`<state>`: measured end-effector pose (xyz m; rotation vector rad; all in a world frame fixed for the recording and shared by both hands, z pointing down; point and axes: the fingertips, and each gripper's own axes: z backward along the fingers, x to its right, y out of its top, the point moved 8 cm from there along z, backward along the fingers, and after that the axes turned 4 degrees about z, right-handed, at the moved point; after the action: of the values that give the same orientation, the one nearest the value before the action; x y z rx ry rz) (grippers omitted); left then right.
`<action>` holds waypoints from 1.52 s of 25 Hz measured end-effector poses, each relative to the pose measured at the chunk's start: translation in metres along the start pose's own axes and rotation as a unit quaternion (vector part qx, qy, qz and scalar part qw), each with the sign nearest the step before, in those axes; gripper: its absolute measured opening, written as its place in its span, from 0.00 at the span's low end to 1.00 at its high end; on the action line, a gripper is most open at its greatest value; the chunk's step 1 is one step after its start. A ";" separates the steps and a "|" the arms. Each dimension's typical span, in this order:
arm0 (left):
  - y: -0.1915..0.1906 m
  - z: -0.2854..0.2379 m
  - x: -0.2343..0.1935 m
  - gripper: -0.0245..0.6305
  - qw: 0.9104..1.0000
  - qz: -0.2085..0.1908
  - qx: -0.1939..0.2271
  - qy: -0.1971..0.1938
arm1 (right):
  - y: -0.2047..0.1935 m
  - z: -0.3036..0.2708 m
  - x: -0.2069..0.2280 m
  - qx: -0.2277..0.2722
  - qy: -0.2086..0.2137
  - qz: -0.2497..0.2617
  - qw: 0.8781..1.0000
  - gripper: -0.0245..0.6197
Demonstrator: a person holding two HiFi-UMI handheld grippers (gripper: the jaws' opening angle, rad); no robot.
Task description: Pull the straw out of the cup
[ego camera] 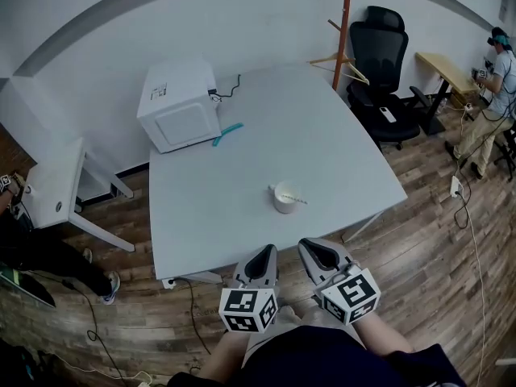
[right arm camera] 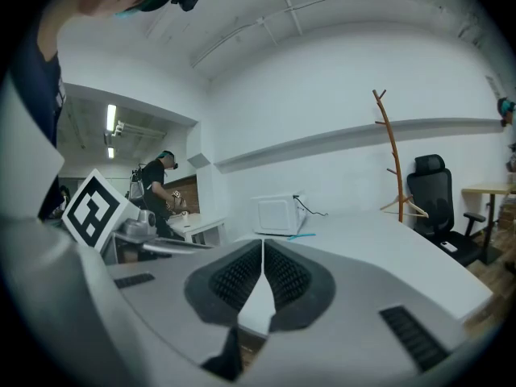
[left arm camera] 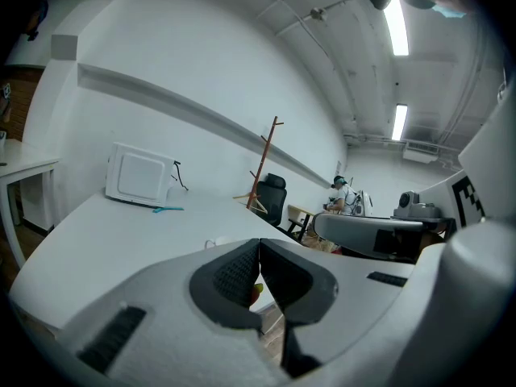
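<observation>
Straw (ego camera: 297,199) faint, small, lying across cup (ego camera: 280,205).

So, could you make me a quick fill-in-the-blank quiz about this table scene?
The cup on the table is coloured ____. Sticking out of it is a ____. The left tongs and right tongs are both ____ (open or shut).
Missing words: white; straw; shut.
</observation>
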<state>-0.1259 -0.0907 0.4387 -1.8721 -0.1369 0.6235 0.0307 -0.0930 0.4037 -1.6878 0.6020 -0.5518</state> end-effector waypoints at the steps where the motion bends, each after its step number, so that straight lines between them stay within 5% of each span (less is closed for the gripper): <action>1: 0.001 -0.001 -0.002 0.07 1.000 0.001 0.000 0.000 | 0.000 -0.001 0.001 -0.002 0.000 0.000 1.000 0.09; 24: 0.011 -0.065 -0.021 0.07 0.999 0.022 0.001 0.024 | -0.011 -0.051 0.068 -0.030 0.000 -0.003 1.000 0.09; 28: 0.009 -0.075 -0.025 0.07 0.999 0.026 -0.007 0.030 | -0.017 -0.062 0.078 -0.044 0.003 -0.006 0.999 0.29; 38: 0.004 -0.095 -0.039 0.07 0.998 0.036 -0.022 0.038 | -0.035 -0.085 0.099 -0.081 -0.001 -0.001 0.997 0.31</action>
<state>-0.1147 -0.1870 0.4729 -1.9465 -0.0337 0.6015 0.0530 -0.2145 0.4577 -1.8424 0.6580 -0.5136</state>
